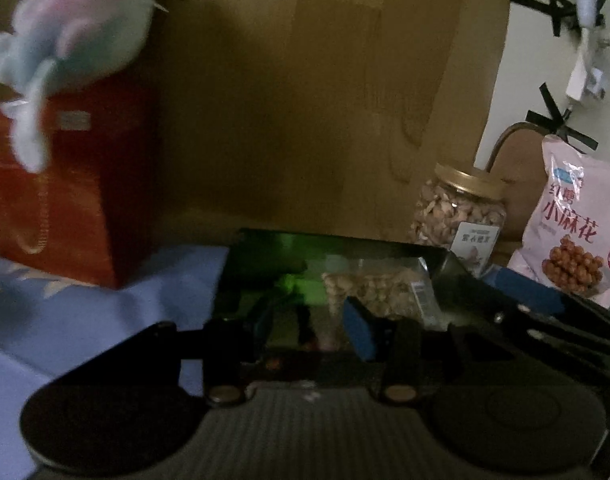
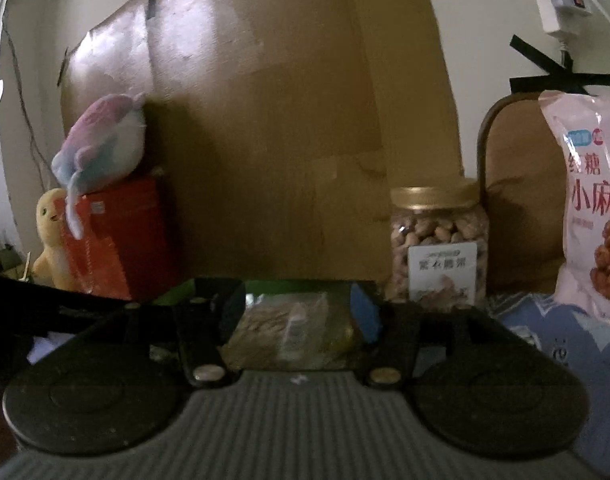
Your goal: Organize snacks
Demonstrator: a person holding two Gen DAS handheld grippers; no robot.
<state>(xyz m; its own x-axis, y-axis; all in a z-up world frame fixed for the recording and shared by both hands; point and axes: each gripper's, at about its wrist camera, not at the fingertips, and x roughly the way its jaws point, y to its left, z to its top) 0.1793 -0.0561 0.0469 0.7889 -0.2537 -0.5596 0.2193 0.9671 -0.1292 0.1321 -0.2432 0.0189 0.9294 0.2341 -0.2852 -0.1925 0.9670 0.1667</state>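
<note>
both grippers, left (image 1: 317,320) and right (image 2: 301,320), have jaws apart and clamped on nothing, the clear nut packet (image 2: 293,332) lying in the dark tray (image 1: 437,260) just ahead between them; clear it fully before reaching for the nut jar (image 2: 439,240).

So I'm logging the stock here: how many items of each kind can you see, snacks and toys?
Jars of nuts: 1, the gold-lidded jar
Snack bags: 2, the pink bag and a clear nut packet in the black tray
Boxes: 1, the red box
Plush toys: 2, a pastel plush and a yellow plush
Total: 6
</note>
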